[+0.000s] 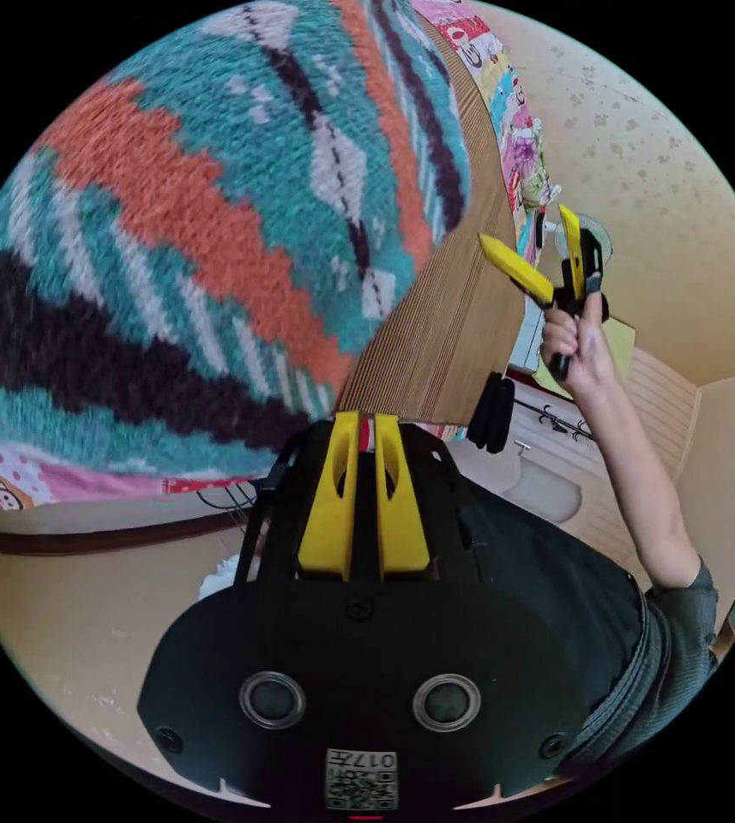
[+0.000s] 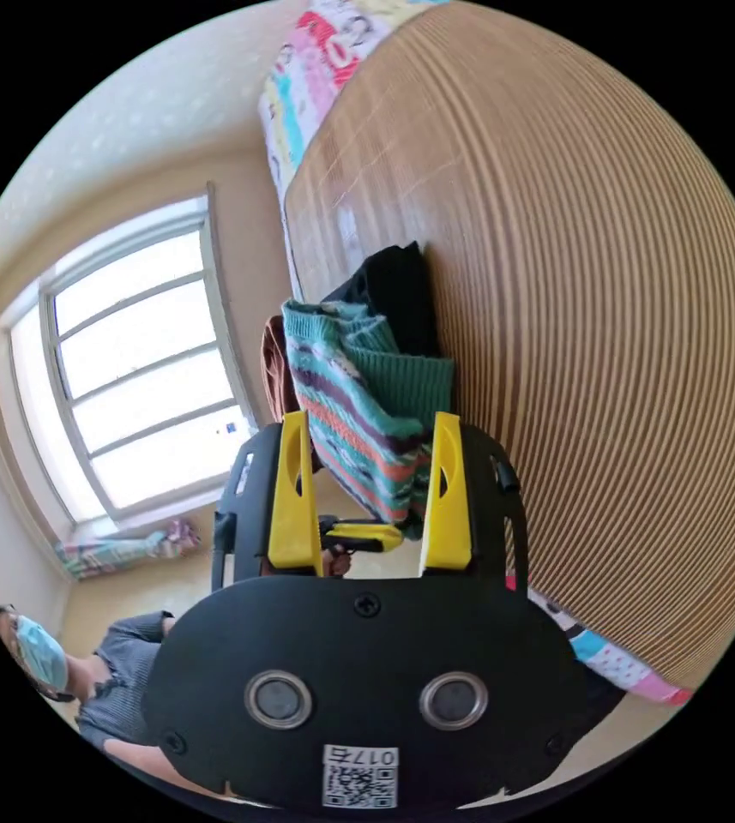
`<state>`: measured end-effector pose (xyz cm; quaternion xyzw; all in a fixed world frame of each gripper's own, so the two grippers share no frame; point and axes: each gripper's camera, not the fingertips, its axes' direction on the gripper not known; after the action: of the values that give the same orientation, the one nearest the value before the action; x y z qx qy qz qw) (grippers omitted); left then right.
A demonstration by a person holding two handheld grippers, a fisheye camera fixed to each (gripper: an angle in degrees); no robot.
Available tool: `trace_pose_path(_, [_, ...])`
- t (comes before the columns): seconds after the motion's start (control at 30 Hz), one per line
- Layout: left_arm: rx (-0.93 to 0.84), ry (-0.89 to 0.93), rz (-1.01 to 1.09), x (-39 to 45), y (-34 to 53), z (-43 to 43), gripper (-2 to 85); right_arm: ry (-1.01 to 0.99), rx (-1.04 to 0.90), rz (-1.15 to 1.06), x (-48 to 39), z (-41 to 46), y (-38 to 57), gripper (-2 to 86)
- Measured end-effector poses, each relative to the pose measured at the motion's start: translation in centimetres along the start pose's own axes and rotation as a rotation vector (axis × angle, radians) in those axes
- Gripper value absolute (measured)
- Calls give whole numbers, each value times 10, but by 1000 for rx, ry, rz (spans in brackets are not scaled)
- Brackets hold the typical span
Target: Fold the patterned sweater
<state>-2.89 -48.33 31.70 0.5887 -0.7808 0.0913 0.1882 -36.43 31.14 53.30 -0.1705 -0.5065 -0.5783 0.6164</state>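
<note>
Patterned sweater [image 1: 213, 223] lies on ribbed mat [image 1: 448, 334] of bed, reaching its near edge. Left tool [image 1: 365, 429] jaws nearly together, nothing visible between them (tips beside sweater hem). Right tool [image 1: 539, 249] held off bed edge by hand [image 1: 577, 347], jaws spread, empty.

We see the patterned sweater [image 1: 213, 231] cut off by the left gripper view's edge. In the right gripper view, the right tool [image 2: 370, 497] hides its lower hem, and the dark garment [image 2: 393, 287] behind the sweater is mostly covered.
</note>
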Motion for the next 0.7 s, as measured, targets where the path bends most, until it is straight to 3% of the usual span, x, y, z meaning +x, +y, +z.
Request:
trace_pose_path(0.1, [-1, -37, -21, 7, 10, 0, 90, 134, -40, -115, -25, 23, -18, 179])
trace_pose_path(0.17, [61, -43, -2, 16, 15, -14, 96, 205, -195, -157, -30, 58, -27, 152])
trace_pose_path(0.23, [123, -22, -5, 20, 16, -28, 103, 210, -354, -188, -29, 92, -23, 118])
trace_pose_path(0.3, [185, 9, -24, 23, 15, -44, 119, 208, -370, -255, -35, 111, -8, 88])
trace_pose_path(0.4, [309, 37, -55, 30, 16, -72, 152, 15, -294, -316, -43, 113, 23, 48])
trace_pose_path(0.47, [412, 33, -57, 37, 18, -89, 176, -254, -314, -331, -42, 122, 48, 38])
trace_pose_path(0.53, [445, -3, -56, 42, 12, -95, 207, -351, -358, -344, -44, 133, 65, 33])
trace_pose_path(0.63, [388, -163, -22, 50, -10, -86, 222, -393, -457, -402, -53, 151, 88, 28])
trace_pose_path(0.7, [286, -219, 10, 49, -25, -70, 164, -392, -534, -426, -58, 160, 97, 25])
